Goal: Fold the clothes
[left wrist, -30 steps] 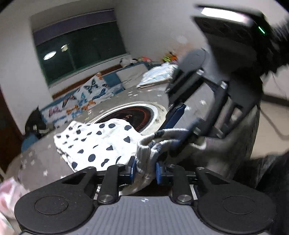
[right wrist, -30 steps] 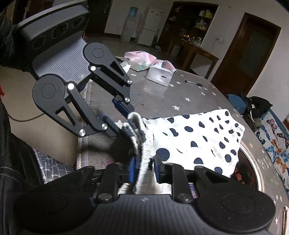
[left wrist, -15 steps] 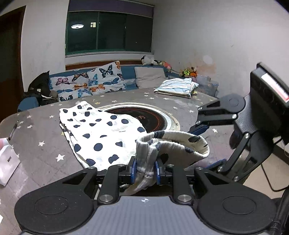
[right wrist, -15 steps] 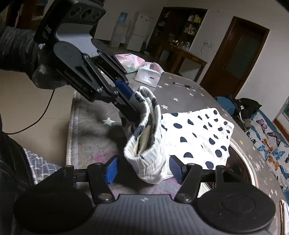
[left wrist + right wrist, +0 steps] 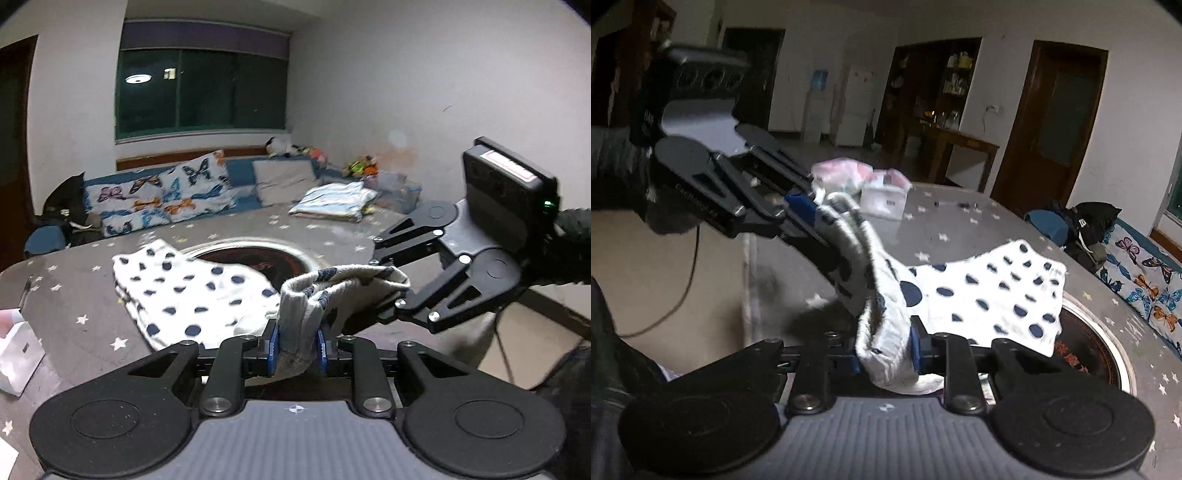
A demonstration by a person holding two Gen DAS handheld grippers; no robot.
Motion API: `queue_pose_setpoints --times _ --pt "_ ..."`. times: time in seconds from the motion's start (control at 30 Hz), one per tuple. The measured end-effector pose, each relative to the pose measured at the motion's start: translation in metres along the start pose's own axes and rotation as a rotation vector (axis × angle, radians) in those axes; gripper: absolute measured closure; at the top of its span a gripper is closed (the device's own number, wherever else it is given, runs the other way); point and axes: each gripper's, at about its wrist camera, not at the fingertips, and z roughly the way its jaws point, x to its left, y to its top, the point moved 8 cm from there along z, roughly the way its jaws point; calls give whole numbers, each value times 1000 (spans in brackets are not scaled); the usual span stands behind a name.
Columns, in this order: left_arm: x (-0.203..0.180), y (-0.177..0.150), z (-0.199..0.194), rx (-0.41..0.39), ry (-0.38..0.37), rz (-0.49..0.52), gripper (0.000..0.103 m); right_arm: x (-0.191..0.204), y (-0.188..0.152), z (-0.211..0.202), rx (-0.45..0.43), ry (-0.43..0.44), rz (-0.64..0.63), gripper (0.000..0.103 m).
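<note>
A white garment with dark blue polka dots [image 5: 192,291] lies on the grey star-patterned table [image 5: 74,314], its far part flat and its near ribbed hem lifted. My left gripper [image 5: 297,345] is shut on one end of the hem. My right gripper [image 5: 884,354] is shut on the other end of the same hem [image 5: 886,347]. The hem stretches between the two grippers above the table's near edge. The right gripper shows in the left wrist view [image 5: 391,295]; the left gripper shows in the right wrist view [image 5: 812,218].
A round dark hotplate [image 5: 258,258] is set in the table behind the garment. A folded striped cloth [image 5: 332,201] lies at the far side. Tissue packs [image 5: 871,184] and a pen [image 5: 955,204] lie on the table. A sofa with butterfly cushions [image 5: 166,199] stands beyond.
My right gripper, open half a second ago, has shut on the hem again. Both grippers have lifted and drawn the hem apart between them.
</note>
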Motion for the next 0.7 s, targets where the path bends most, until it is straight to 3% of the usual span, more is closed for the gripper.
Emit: queue_pose_setpoints --times 0.27,0.4,0.57,0.7 --pt "-27 3 -45 -39 -103 -29 73 20 12 -49 -55 88 45 82" --pt "-25 4 -62 -67 -127 -50 62 24 14 -64 -71 94 63 83" --pt "6 7 -73 -103 -55 -135 60 16 11 -77 -83 53 91 84" --pt "38 9 -41 -84 -3 -207 63 23 16 -82 -92 58 54 84"
